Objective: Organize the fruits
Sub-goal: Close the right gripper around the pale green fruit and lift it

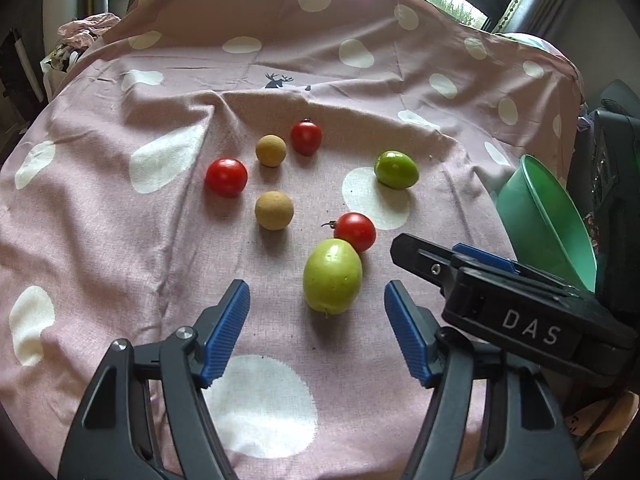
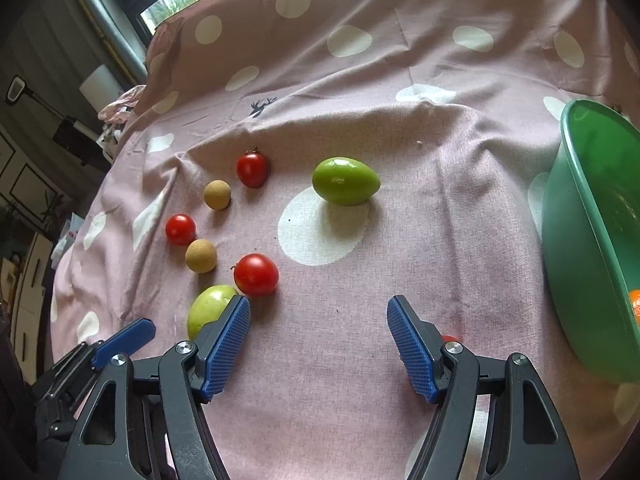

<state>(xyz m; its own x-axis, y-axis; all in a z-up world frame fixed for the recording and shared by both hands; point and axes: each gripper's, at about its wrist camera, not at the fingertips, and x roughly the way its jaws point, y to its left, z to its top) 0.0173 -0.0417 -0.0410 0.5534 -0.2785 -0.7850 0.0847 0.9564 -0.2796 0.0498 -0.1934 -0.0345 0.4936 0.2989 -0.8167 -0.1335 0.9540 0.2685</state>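
Note:
On the pink dotted cloth (image 1: 120, 240) lie three red tomatoes, two tan round fruits and two green fruits. My left gripper (image 1: 318, 332) stands open, and the nearer green fruit (image 1: 332, 276) lies just between its blue fingertips, touching neither pad. A tomato (image 1: 355, 231) rests against that fruit's far side. My right gripper (image 2: 318, 340) is open over bare cloth with nothing between its pads. Its left finger (image 2: 226, 344) hides part of the same green fruit (image 2: 210, 308). The other green fruit (image 2: 346, 180) lies farther off.
A green plastic bowl (image 2: 580, 240) stands at the right edge with something orange (image 2: 635, 308) inside. The right gripper's black body (image 1: 520, 320) crowds in close on my left gripper's right. The cloth drops off at the left; windows are behind.

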